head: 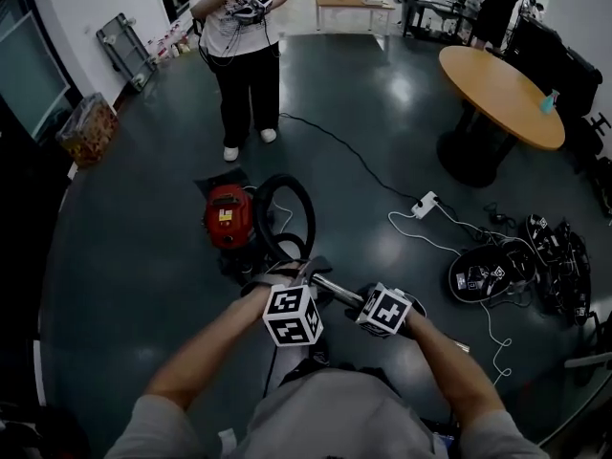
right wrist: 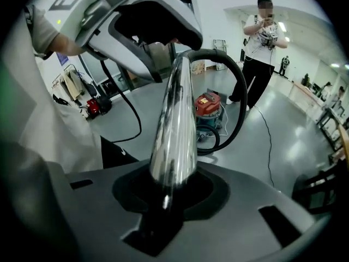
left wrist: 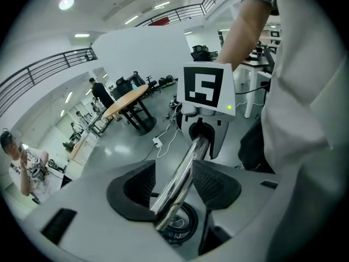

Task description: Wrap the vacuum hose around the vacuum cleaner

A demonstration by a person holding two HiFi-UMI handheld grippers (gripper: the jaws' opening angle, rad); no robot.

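The red vacuum cleaner [head: 228, 216] stands on the dark floor, its black hose [head: 304, 204] arching up from it in a loop. The hose ends in a shiny metal tube [head: 337, 291] that runs between both grippers. My left gripper [head: 295, 273] is at the hose end of the tube; in the left gripper view the tube [left wrist: 188, 162] passes between its pads [left wrist: 218, 184] with a gap on the left side, so it is open. My right gripper [right wrist: 172, 187] is shut on the tube [right wrist: 174, 124] at the near end. The vacuum cleaner [right wrist: 208, 105] and hose [right wrist: 240, 102] show beyond it.
A person [head: 244, 55] stands past the vacuum cleaner. A round wooden table [head: 502, 94] is at the right, with a power strip [head: 424, 204], a white cable and black gear [head: 521, 266] on the floor. A basket [head: 88, 130] sits at the left wall.
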